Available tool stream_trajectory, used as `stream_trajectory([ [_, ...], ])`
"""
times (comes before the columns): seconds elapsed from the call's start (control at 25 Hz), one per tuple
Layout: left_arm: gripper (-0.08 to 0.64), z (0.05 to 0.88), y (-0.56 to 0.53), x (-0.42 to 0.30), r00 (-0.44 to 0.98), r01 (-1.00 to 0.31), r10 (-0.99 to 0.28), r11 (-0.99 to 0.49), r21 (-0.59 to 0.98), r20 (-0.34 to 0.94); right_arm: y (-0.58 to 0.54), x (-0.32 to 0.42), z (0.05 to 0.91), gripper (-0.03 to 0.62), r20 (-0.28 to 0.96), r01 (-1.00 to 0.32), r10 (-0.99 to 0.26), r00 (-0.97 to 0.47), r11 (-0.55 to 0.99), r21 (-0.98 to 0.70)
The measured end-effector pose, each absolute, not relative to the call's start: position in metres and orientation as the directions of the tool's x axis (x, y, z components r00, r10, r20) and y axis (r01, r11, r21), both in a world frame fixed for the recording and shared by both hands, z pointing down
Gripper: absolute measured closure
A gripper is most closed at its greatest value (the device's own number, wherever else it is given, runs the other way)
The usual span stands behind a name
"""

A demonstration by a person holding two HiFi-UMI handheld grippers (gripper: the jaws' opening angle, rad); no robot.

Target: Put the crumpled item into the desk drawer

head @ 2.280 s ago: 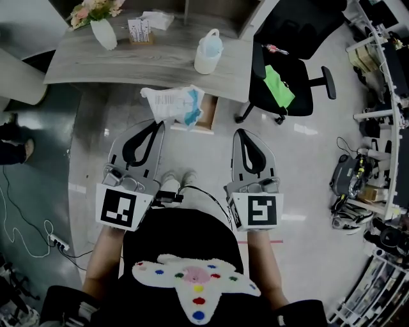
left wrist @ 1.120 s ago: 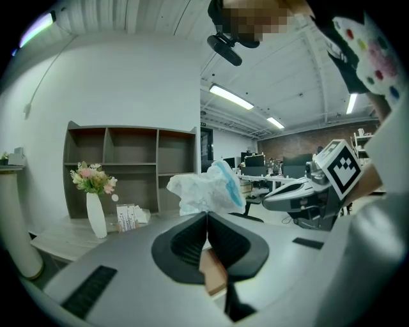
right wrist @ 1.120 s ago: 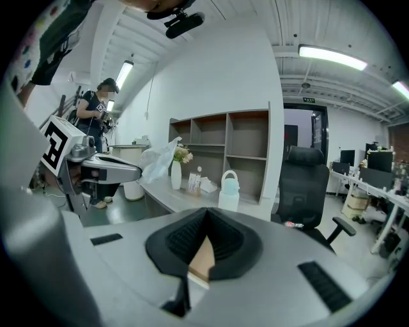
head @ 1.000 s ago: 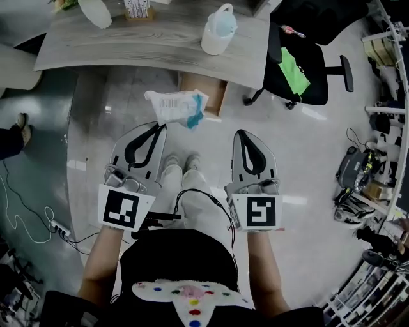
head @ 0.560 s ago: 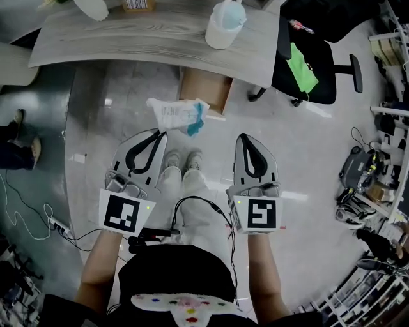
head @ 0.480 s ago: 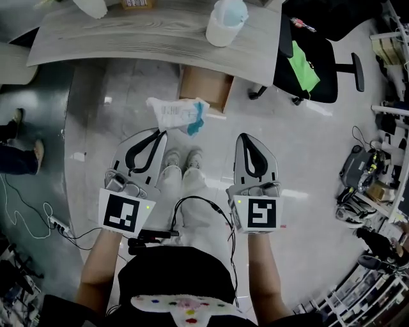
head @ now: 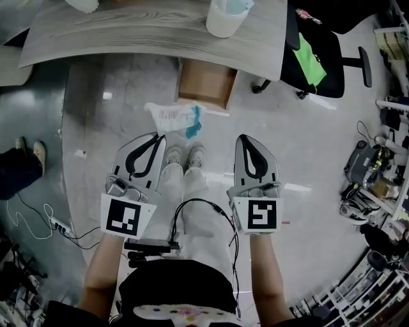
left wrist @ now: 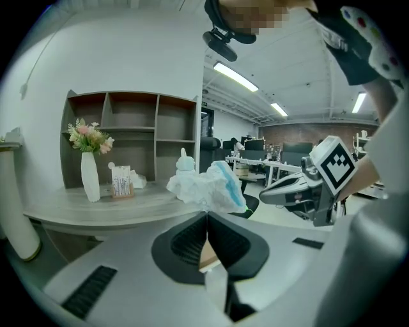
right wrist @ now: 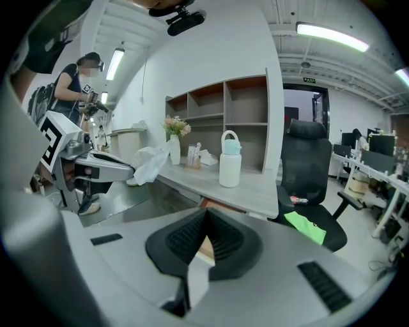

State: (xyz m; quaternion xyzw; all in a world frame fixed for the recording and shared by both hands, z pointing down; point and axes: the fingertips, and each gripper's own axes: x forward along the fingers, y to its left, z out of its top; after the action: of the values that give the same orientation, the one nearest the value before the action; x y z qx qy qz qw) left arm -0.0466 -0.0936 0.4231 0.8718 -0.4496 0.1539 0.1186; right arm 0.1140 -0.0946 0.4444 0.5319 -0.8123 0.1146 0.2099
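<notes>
A crumpled white and blue item [head: 176, 118] hangs from the tip of my left gripper [head: 160, 136], whose jaws are shut on it. It is in the air over the floor, just short of the open wooden drawer [head: 208, 82] under the grey desk [head: 128, 35]. The left gripper view shows the crumpled item [left wrist: 208, 187] sticking up from the closed left gripper [left wrist: 206, 214]. My right gripper [head: 245, 137] is level with the left one, shut with nothing in it. In the right gripper view the right gripper [right wrist: 205, 211] points toward the desk [right wrist: 223, 185].
A white and blue bottle [head: 227, 14] stands on the desk near the drawer. A black office chair [head: 319, 45] with a green cloth [head: 311, 54] is at the right. Cables [head: 35, 220] and a person's feet [head: 29, 153] lie left. A vase of flowers [left wrist: 89, 171] stands on the desk.
The desk and drawer have slid toward the top of the head view, and more of the open drawer shows. Both grippers keep their pose; the left still holds the crumpled item.
</notes>
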Motion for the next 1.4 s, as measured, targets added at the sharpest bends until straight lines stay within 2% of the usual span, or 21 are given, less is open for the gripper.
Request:
stream_trajectory([
  [1.4,0.545,0.563,-0.142,-0.021,0.583,-0.768,-0.684,-0.64,0.023,0.438,-0.133,0.114,0.564,0.588,0.514,-0.917,-0.79,-0.333,0.399,0.019],
])
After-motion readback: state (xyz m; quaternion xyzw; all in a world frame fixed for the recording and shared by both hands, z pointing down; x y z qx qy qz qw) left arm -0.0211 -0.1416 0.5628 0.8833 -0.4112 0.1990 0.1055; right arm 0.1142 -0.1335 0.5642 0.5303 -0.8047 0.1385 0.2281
